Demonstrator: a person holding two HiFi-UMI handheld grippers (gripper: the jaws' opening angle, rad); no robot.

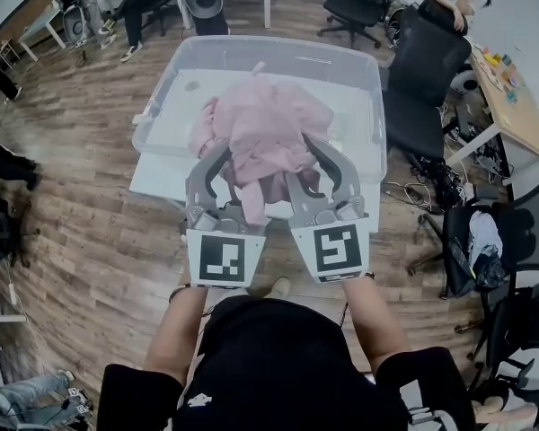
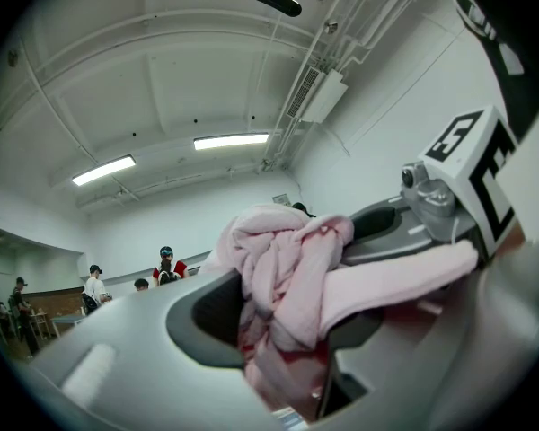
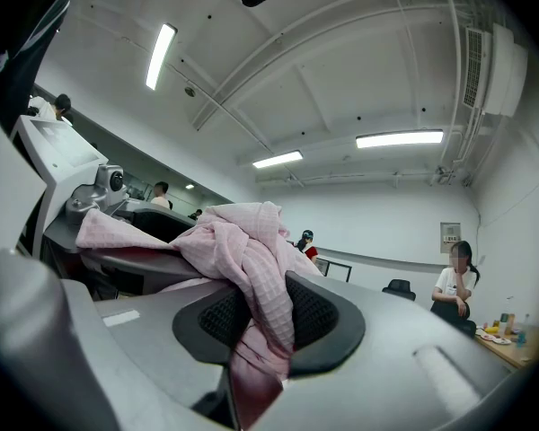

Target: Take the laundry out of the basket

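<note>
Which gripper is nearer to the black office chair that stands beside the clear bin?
Right. The right gripper holds the pink garment on the side toward the black office chair; the left gripper holds it on the far side.

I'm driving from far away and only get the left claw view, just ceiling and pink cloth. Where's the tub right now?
Observer: The head view shows the clear tub right in front of the person, below the pink cloth.
Operator: Is my other claw really holding it too?
Observer: Yes. The right claw has its pads pinched on the same cloth, beside the left claw.
Operator: Is anything close by that I could bump?
Observer: A black office chair stands close to the tub's right side.
</note>
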